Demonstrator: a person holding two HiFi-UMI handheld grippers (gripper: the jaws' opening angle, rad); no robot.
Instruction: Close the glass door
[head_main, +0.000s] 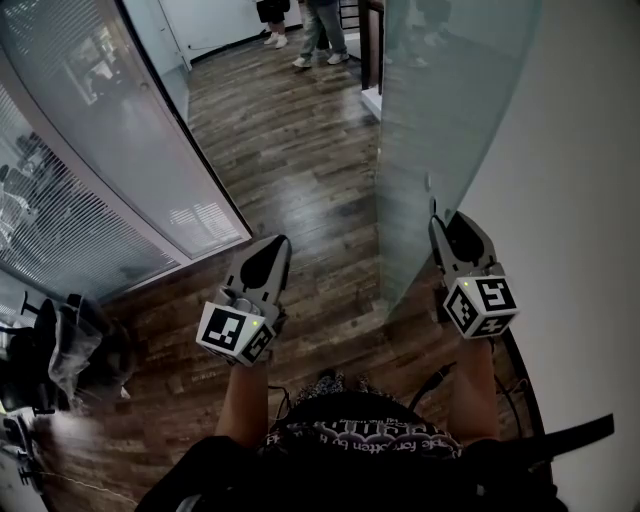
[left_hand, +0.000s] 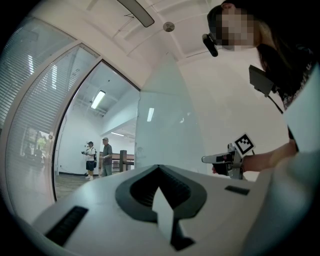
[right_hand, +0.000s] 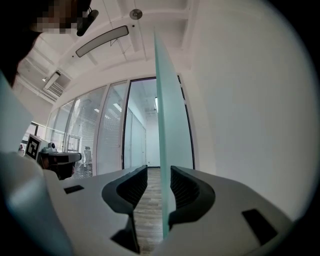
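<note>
The frosted glass door (head_main: 440, 120) stands open, swung close to the white wall on the right. My right gripper (head_main: 437, 222) points level at its free edge. In the right gripper view the door (right_hand: 167, 125) runs edge-on between the jaws of the right gripper (right_hand: 159, 185). There is a gap on the left side, and the pads do not press on the glass. My left gripper (head_main: 275, 245) hangs in mid-air left of the door, apart from it, shut on nothing. The left gripper view shows its closed tips (left_hand: 160, 172), the door (left_hand: 165, 130) and the right gripper (left_hand: 207, 159).
A glass partition with blinds (head_main: 90, 150) runs along the left. The white wall (head_main: 580, 150) lies just right of the door. Wooden floor (head_main: 290, 160) stretches ahead to two people (head_main: 320, 30) standing far off. A chair and bags (head_main: 60, 350) sit at lower left.
</note>
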